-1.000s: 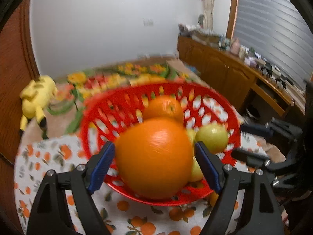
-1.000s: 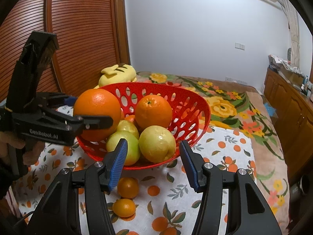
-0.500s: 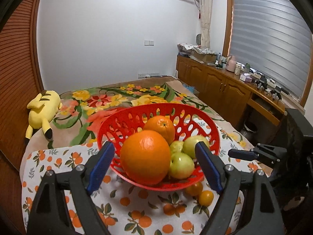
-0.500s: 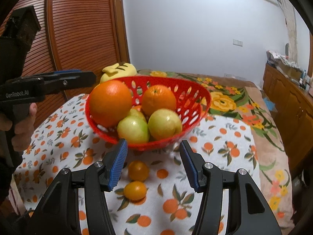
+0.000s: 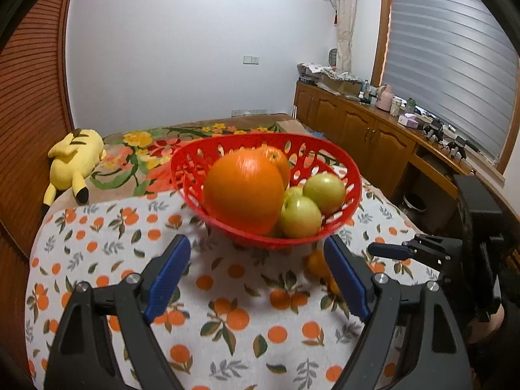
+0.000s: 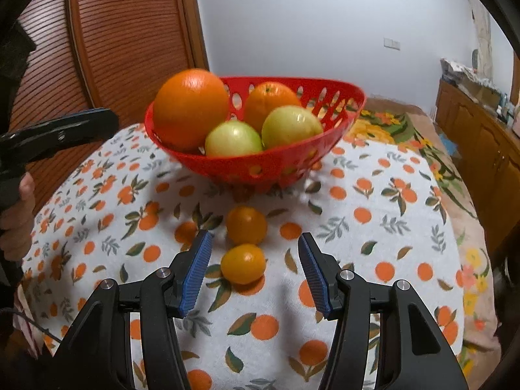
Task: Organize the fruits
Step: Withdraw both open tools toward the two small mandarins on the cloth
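the right gripper hangs over the two small tangerines left on the orange-print tablecloth, in front of the red basket. its jaws stand moderately apart and the blue pads flank the near tangerine without touching it; nothing is held. the far tangerine sits just beyond the near one, almost touching it, between it and the basket's foot.

the left gripper is wide open and empty, aimed at bare cloth in front of the basket. the basket holds a large orange perched at the near rim, a smaller orange behind it, and green apples piled beside.

risks, as i judge them: the near tangerine is round and smooth, so if the pads meet it off-centre it could squirt forward into its neighbour and send both rolling across the cloth, perhaps off the table edge. the cloth looks soft and lies over a rounded surface, so a pad tip coming too low may snag or drag the fabric and shift the basket. the closeness of the two tangerines also leaves little room; a fingertip could knock the far one under the basket. finally, the basket is already heaped, with the large orange high on the rim: dropping another fruit onto the pile could dislodge it or tip the light plastic basket
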`<state>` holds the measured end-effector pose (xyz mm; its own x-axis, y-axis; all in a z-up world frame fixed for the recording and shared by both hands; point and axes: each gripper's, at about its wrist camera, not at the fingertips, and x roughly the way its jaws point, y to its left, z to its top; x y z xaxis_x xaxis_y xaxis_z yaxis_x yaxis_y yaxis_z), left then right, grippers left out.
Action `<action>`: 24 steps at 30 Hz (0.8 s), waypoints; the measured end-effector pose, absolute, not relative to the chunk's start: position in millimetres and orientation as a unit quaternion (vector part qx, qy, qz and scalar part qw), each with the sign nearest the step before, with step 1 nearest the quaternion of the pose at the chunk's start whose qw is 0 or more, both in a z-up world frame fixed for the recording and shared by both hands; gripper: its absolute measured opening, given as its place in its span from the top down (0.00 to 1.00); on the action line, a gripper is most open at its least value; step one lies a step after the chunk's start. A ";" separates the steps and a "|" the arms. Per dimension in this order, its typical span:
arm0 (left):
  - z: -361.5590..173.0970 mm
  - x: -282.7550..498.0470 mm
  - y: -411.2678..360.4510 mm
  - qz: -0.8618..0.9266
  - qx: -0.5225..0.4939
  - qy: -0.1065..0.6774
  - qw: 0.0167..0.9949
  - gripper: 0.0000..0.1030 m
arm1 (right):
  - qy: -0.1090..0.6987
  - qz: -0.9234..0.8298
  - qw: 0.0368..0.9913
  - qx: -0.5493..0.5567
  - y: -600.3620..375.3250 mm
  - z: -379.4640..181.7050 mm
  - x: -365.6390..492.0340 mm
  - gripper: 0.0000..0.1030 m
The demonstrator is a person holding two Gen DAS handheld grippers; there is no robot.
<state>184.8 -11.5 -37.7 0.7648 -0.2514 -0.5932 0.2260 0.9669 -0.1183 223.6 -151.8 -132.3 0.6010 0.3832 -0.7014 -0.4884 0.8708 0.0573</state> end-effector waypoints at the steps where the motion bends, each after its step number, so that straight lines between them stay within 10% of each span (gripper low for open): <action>1: -40.2 181.8 -11.3 -0.125 -0.020 0.319 0.939 0.18 | 0.377 0.244 0.891 -0.071 -150.5 -134.6 223.6 0.49; 24: -85.5 169.1 -20.0 -0.128 -0.023 0.356 0.925 0.18 | 0.411 0.238 0.877 -0.077 -146.0 -157.3 218.5 0.67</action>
<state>169.1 -20.0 -85.5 0.7141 -0.2532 -0.6527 0.2204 0.9662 -0.1337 218.5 -146.0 -157.3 0.5485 0.3550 -0.7570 -0.4810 0.8746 0.0616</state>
